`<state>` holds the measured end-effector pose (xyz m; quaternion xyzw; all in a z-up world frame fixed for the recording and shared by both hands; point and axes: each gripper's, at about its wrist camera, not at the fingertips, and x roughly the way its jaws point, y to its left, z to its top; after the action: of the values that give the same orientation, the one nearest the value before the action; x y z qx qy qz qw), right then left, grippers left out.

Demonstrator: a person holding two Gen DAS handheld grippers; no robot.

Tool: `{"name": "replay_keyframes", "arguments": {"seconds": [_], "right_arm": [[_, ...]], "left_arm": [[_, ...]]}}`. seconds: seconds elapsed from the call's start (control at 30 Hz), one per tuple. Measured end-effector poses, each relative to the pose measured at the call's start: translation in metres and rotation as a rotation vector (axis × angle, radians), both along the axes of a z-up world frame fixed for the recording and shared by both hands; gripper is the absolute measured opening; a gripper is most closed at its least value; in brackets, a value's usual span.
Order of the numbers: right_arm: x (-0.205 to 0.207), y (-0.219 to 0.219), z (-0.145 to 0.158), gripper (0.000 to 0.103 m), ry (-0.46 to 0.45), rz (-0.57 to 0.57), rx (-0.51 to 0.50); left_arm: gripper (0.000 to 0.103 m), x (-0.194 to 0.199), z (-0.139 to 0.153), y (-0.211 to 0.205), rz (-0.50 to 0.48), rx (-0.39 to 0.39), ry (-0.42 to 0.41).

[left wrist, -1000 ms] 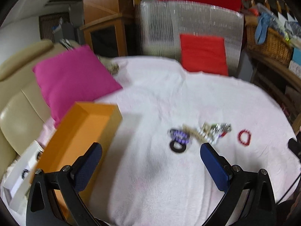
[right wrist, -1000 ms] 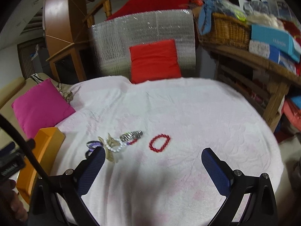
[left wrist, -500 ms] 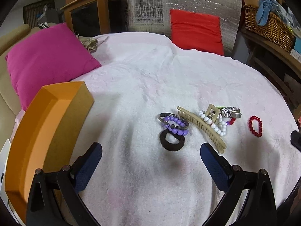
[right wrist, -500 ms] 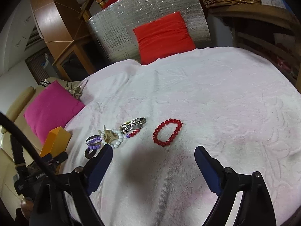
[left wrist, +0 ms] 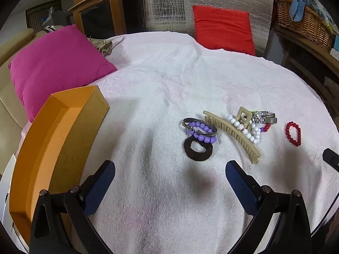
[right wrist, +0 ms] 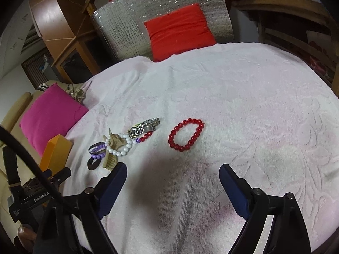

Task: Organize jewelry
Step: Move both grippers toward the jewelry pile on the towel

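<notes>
Jewelry lies in a loose heap on the white towel (left wrist: 169,89): a black hair tie (left wrist: 198,147), a purple bead bracelet (left wrist: 201,131), a beige hair claw (left wrist: 233,133), a white bead bracelet (left wrist: 245,129) and a metal watch band (left wrist: 264,117). A red bead bracelet (left wrist: 293,133) (right wrist: 186,134) lies apart to the right. An open orange box (left wrist: 53,137) stands at the left. My left gripper (left wrist: 169,173) hovers open just short of the hair tie. My right gripper (right wrist: 172,173) hangs open, nothing between its fingers, just short of the red bracelet.
A pink cushion (left wrist: 57,63) lies beyond the box. A red cushion (left wrist: 222,27) leans on a silver foil panel (left wrist: 190,4) at the back. A wicker basket (left wrist: 303,25) sits on wooden shelves at the right. A white box edge (left wrist: 6,180) shows far left.
Both grippers have come down and closer to the towel, so the jewelry looks larger. The right gripper's jaws stand a little narrower than a second ago.
</notes>
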<state>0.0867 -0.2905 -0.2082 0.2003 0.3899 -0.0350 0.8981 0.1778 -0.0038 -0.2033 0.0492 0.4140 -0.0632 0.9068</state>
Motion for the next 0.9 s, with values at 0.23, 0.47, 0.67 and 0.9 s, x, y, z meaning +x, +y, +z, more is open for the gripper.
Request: {"name": "replay_keyframes", "arguments": {"seconds": [0.23, 0.47, 0.67, 0.9], "right_arm": [[0.003, 0.007, -0.004, 0.090, 0.009, 0.016, -0.011], [0.005, 0.012, -0.005, 0.090, 0.014, 0.026, -0.022], [0.005, 0.015, -0.005, 0.090, 0.015, 0.029, -0.024], [0.006, 0.016, -0.005, 0.090, 0.010, 0.027, -0.025]], "left_arm": [[0.103, -0.001, 0.001, -0.006, -0.004, 0.011, -0.014], [0.103, -0.001, 0.002, -0.005, -0.002, 0.013, -0.018], [0.103, -0.001, 0.002, -0.005, 0.004, 0.020, -0.014], [0.103, -0.001, 0.000, -0.006, 0.004, 0.021, -0.007]]}}
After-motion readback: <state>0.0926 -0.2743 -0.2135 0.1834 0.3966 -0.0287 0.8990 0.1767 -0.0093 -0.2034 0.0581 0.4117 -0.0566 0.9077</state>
